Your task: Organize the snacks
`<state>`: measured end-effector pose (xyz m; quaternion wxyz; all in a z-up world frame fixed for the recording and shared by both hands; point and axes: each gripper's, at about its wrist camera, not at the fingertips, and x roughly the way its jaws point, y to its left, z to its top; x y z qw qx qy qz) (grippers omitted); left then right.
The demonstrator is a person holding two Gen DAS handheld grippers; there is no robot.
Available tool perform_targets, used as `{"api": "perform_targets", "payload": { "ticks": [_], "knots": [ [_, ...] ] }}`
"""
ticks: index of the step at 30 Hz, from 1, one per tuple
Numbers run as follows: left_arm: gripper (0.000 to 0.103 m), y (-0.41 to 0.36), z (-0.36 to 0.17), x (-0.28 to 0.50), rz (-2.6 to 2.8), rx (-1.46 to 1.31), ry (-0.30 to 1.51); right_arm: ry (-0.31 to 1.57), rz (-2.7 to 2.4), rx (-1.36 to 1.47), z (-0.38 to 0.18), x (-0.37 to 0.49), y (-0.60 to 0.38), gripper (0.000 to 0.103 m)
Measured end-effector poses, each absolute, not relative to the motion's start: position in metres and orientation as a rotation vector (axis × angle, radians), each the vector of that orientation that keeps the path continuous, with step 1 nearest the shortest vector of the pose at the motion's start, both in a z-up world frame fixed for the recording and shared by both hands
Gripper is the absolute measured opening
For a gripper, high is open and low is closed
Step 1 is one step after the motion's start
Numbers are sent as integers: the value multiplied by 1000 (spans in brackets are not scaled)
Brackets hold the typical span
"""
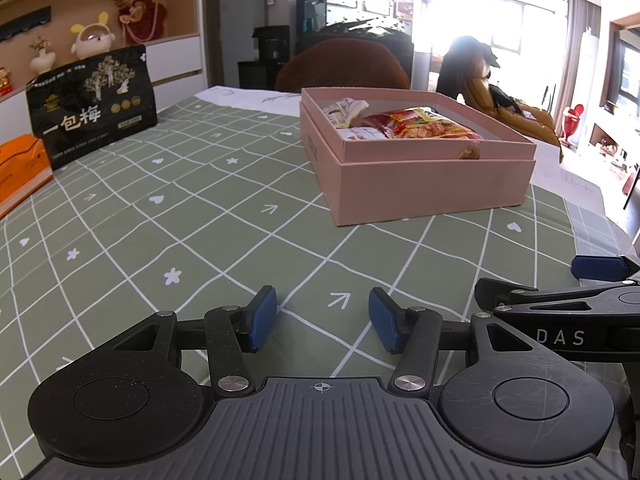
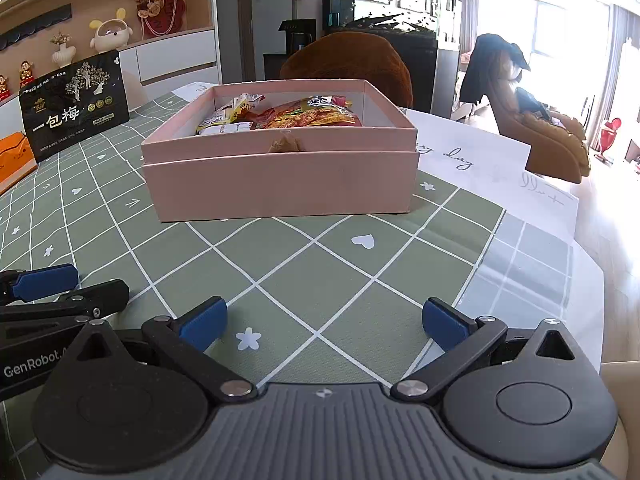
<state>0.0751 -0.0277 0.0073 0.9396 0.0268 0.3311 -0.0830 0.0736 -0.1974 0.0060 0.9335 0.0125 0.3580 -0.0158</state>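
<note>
A pink box [image 1: 432, 184] [image 2: 280, 184] stands on the green checked tablecloth [image 1: 160, 240] [image 2: 320, 264], holding several snack packets, the largest a red and yellow one [image 1: 424, 125] [image 2: 308, 117]. A black snack bag [image 1: 94, 106] [image 2: 74, 104] stands upright at the far left. My left gripper [image 1: 322, 320] hovers low over the cloth, open, with nothing between its blue pads. My right gripper [image 2: 324, 324] is open wider, also with nothing in it, in front of the box. Each gripper's side shows at the other view's edge.
An orange box [image 1: 18, 168] [image 2: 14, 158] lies beside the black bag. White paper with handwriting [image 2: 480, 160] lies right of the pink box. The table's edge curves at the right. Brown chairs [image 1: 344, 66] [image 2: 352, 60] and shelves with ornaments stand beyond the table.
</note>
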Motion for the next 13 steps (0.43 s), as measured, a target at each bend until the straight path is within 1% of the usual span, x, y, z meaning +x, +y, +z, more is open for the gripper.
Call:
{"api": "perform_targets", "payload": {
  "ticks": [11, 13],
  "knots": [
    [58, -28, 8, 75, -171, 50, 676, 732, -32, 26, 6, 74, -197, 103],
    [56, -28, 8, 75, -166, 53, 675, 732, -32, 26, 6, 74, -197, 103]
  ]
}}
